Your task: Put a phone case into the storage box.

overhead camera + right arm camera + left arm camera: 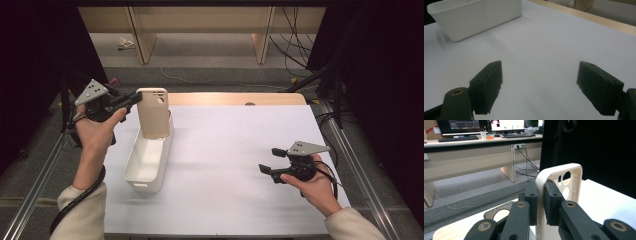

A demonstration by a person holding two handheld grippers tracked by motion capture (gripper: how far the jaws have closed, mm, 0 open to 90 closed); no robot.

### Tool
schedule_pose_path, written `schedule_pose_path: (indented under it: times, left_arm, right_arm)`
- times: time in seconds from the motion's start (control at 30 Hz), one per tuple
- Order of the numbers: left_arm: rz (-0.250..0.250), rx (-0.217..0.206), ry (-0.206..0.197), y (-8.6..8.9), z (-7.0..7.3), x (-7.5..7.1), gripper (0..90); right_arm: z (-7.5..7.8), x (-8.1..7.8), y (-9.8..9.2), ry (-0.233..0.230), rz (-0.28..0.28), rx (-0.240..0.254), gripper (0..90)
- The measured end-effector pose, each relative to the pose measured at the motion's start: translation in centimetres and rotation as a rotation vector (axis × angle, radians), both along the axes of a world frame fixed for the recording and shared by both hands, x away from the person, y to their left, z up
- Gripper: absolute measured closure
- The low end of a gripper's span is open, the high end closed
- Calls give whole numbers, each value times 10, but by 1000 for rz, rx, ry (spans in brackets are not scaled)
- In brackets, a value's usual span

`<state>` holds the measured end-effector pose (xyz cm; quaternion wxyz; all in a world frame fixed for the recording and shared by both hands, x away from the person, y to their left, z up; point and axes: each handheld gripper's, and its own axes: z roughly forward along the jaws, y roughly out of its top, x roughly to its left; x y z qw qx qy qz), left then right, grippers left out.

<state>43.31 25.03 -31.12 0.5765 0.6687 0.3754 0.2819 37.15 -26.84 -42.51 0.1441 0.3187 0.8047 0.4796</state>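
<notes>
A beige phone case (pixel 153 113) stands upright over the far end of a white oblong bin (pixel 148 159). My left gripper (pixel 136 99) is shut on the case's upper left edge. In the left gripper view the case (pixel 566 180) rises between the two black pads (pixel 552 203), which press on its rim; its camera cut-outs show near the top. A second case (pixel 499 213) lies lower down behind the jaws. My right gripper (pixel 267 161) hovers open over the white sheet at the right, with nothing between its fingers (pixel 487 85).
The white bin (pixel 471 17) lies at the left of the white table sheet (pixel 225 165). A wooden table edge (pixel 235 98) runs along the far side. Metal frame rails (pixel 350 155) flank the table. Desks and cables stand beyond on the floor.
</notes>
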Motion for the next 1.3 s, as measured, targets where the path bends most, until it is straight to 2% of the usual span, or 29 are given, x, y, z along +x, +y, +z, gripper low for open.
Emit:
schedule_pose_path:
  times: [0.47, 0.73, 0.83, 1.0, 1.3]
  left_arm:
    - [4, 26, -10, 9, 4, 18, 818]
    - [6, 29, -7, 15, 2, 28, 818]
    - [10, 44, -3, 16, 0, 32, 818]
    - [7, 21, 2, 18, -5, 37, 818]
    - [9, 22, 15, 18, -11, 45, 818]
  right_arm:
    - [0, -3, -1, 0, -2, 6, 216]
    - [0, -3, -1, 1, 2, 7, 214]
    - [1, -3, -1, -2, 2, 9, 214]
    - [1, -3, -1, 1, 2, 7, 214]
    - [0, -3, -1, 1, 7, 8, 213]
